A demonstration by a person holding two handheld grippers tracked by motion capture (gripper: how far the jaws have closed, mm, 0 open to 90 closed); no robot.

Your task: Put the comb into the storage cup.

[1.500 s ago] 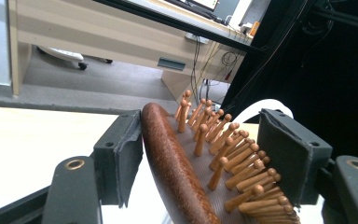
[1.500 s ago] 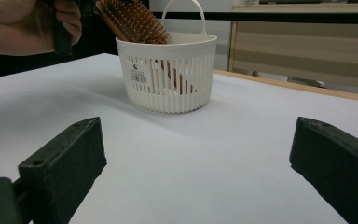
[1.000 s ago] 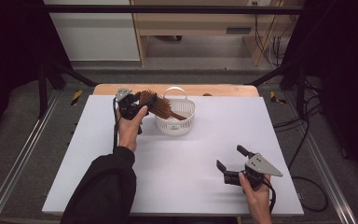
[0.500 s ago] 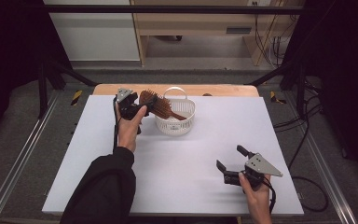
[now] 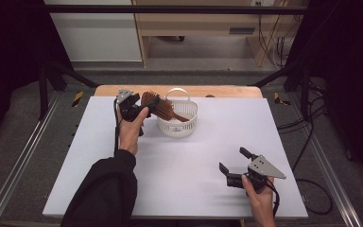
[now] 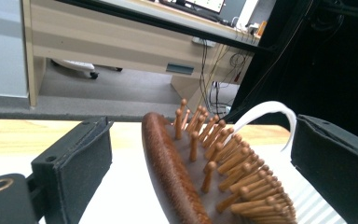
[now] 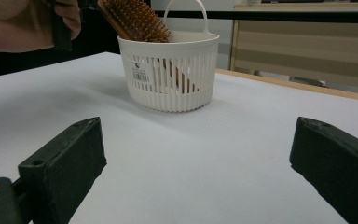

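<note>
Hairbrush (image 5: 159, 107), wooden, oval paddle type with wooden pins. Position: handle end down inside the basket (image 5: 178, 119), head end risen over the basket's left rim and leaning up and away to the left, toward the left tool (image 5: 144, 106). Long axis: slanted, running from low right in the basket to high left at the tool. Pin side faces up and toward the far edge of the bench in the high view; in the left gripper view the pins (image 6: 223, 158) point up and to the right, the rounded wooden edge (image 6: 170, 172) to the left.

Left tool: jaws have just been opening and now stand wide, one either side of the brush head, with clear gaps to both pads; the brush is between them, not pressed.

Right tool (image 5: 236, 166): held low at the near right of the bench, well apart from the basket, jaws wide with nothing between.

Basket: white, slatted, round, with an upright loop handle (image 7: 184, 10), standing on the white bench (image 5: 208, 156) toward its far side; a small label (image 7: 141, 73) on its wall.
</note>
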